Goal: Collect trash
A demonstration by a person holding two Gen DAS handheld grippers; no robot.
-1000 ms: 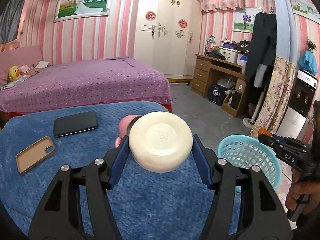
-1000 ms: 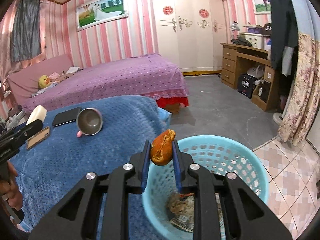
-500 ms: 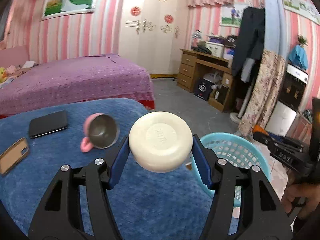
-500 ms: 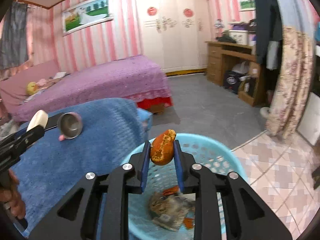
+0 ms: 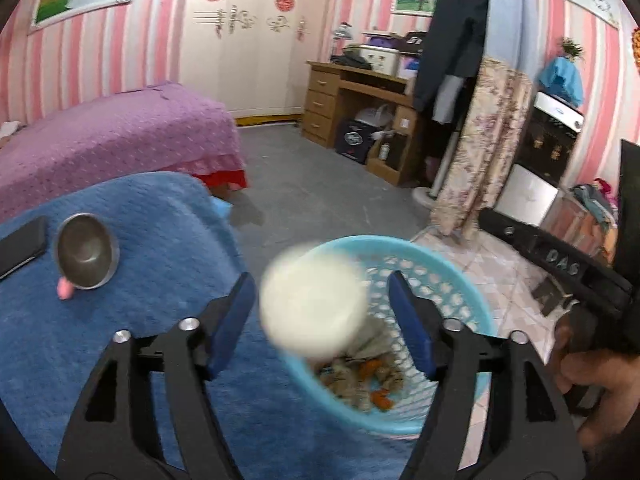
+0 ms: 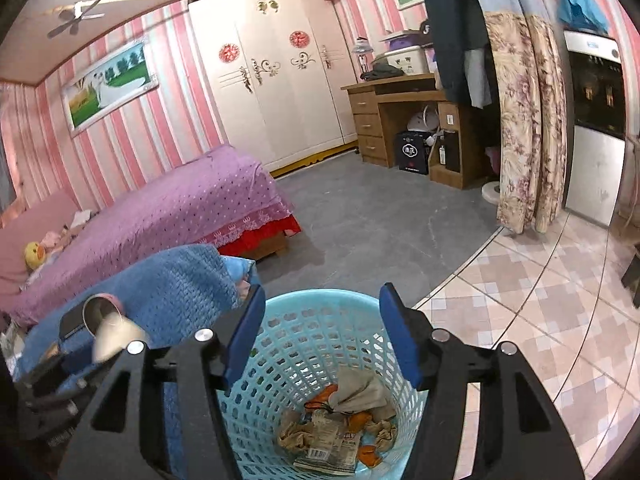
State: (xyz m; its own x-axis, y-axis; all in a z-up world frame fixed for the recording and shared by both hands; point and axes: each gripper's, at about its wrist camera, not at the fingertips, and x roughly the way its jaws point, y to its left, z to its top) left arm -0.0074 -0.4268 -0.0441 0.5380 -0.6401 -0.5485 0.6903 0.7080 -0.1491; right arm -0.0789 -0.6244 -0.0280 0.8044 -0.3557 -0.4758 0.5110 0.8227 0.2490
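A white round disc (image 5: pixel 312 304), like a bar of soap, is blurred between the pads of my left gripper (image 5: pixel 319 284). The jaws are opening, and a gap shows on the disc's right side. It hangs over the light-blue basket (image 5: pixel 400 242). My right gripper (image 6: pixel 322 292) is above the same basket (image 6: pixel 276 364), its jaws opening with nothing between them. Crumpled paper, wrappers and orange peel (image 6: pixel 366 456) lie on the basket's bottom. A hand (image 5: pixel 592 368) holds the right gripper at the right edge of the left wrist view.
A blue blanket (image 5: pixel 140 320) covers the table left of the basket. On it lie a metal cup (image 5: pixel 86 256) with a pink handle and a black phone (image 5: pixel 20 248). Behind are a purple bed (image 6: pixel 192 208), grey floor and a wooden desk (image 6: pixel 400 120); tiles lie to the right.
Both grippers came over the basket. The right one opened and its orange peel is gone from the jaws. The left jaws spread and the white disc came loose.
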